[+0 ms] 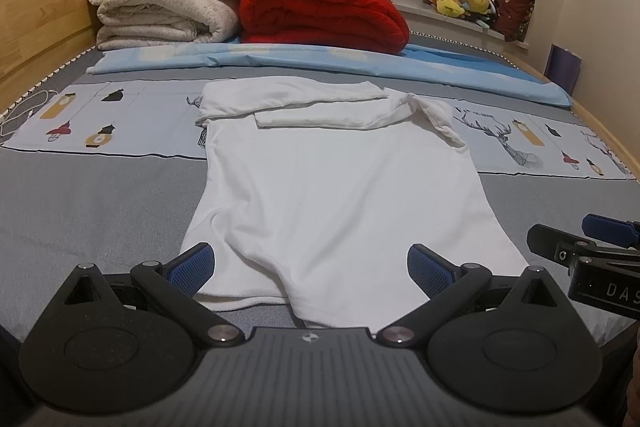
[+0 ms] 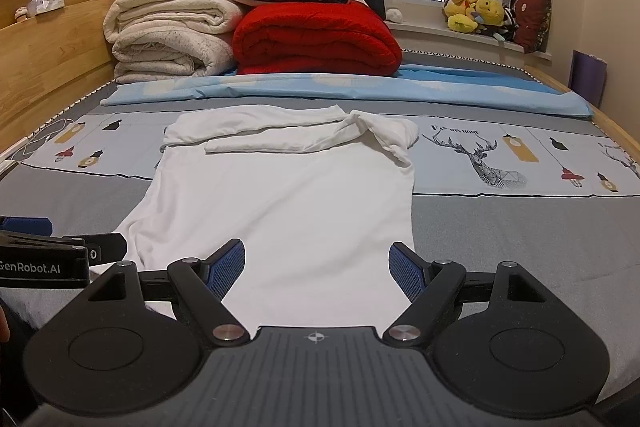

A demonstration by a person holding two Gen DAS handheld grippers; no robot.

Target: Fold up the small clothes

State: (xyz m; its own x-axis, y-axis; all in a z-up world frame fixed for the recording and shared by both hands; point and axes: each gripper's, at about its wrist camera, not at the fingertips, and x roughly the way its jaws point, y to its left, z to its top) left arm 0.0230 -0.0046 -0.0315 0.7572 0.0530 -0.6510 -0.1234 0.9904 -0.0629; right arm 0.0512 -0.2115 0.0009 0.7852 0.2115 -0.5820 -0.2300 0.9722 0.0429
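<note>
Both grippers hover level at the near hem of the white shirt (image 1: 332,187), which lies flat on the bed (image 1: 100,195). Left gripper (image 1: 311,269) and right gripper (image 2: 318,267) point forward side by side, jaws spread wide, holding nothing.

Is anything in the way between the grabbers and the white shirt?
No. Both hand-held grippers, left and right, are open right at the near hem of the shirt, with nothing visible between them and it.
</note>
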